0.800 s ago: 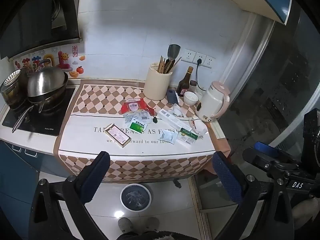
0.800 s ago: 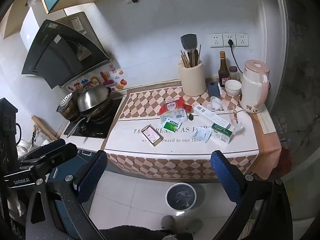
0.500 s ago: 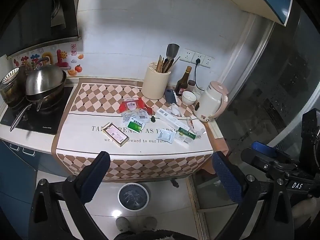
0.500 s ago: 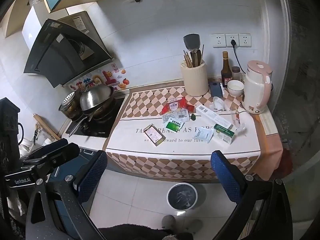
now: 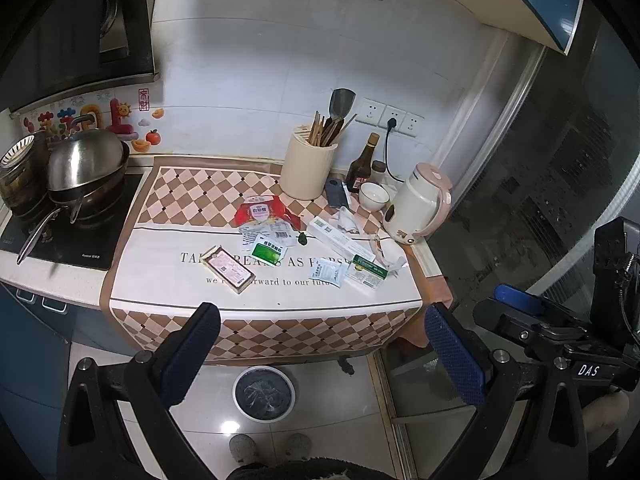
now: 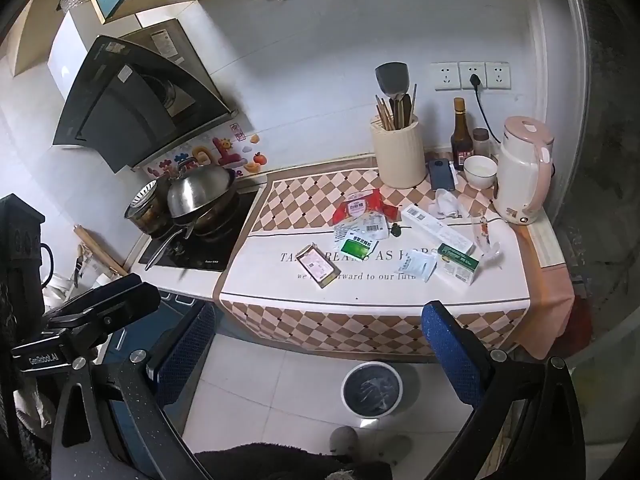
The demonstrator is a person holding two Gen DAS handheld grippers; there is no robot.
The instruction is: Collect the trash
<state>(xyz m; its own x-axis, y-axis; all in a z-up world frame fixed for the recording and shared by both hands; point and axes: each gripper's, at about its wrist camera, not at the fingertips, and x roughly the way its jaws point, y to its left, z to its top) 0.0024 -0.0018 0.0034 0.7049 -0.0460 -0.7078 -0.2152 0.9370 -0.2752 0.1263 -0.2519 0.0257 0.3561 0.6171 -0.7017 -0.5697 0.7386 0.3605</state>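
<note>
Trash lies scattered on the checked cloth of the counter (image 5: 176, 264): a red packet (image 5: 262, 212), a green-and-white sachet (image 5: 270, 251), a brown box with a pink label (image 5: 228, 270), a long white box (image 5: 340, 238), a green-and-white box (image 5: 368, 272), a pale blue sachet (image 5: 328, 272) and a crumpled tissue (image 5: 346, 220). A round bin (image 5: 264, 394) with a clear liner stands on the floor below the counter's front edge. My left gripper (image 5: 320, 320) and right gripper (image 6: 319, 316) hang in front of the counter above the bin (image 6: 371, 389), both open and holding nothing.
A hob with a steel pot (image 5: 84, 164) is on the left. At the back stand a utensil holder (image 5: 306, 172), a dark bottle (image 5: 362, 168), a bowl (image 5: 374, 196), a phone (image 5: 337, 192) and a plugged-in kettle (image 5: 416, 208). A person's feet (image 5: 272, 446) show on the tiled floor.
The left wrist view has drawn back slightly from the counter. In the right wrist view the counter has drifted a little to the right. Both grippers stay open and nothing on the counter has moved.
</note>
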